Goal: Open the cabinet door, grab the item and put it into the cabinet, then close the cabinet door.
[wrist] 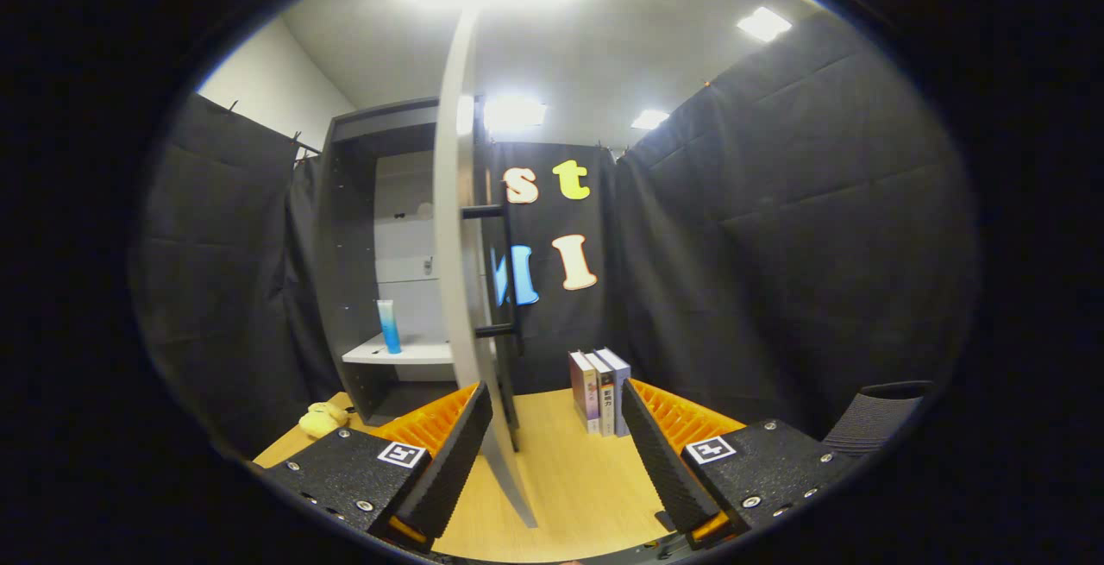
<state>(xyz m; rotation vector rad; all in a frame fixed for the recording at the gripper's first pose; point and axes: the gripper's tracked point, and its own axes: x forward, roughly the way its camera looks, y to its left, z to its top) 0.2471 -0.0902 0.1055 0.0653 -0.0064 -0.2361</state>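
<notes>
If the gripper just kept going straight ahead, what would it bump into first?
Most likely the open cabinet door. Its edge already stands between the open gripper fingers, close to the left one. The books sit further ahead, towards the right finger, though depth is hard to judge.

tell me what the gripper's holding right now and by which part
Nothing. The gripper is open, its fingers apart, with only the open cabinet door's edge just ahead between them.

Wooden table (569, 479): cabinet (354, 289), books (599, 392), toy (321, 418).

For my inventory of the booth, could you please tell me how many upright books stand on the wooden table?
3, side by side on the light wooden table, beyond the open gripper: a white-spined book on the left, a grey-spined book in the middle, a pale blue book on the right.
</notes>
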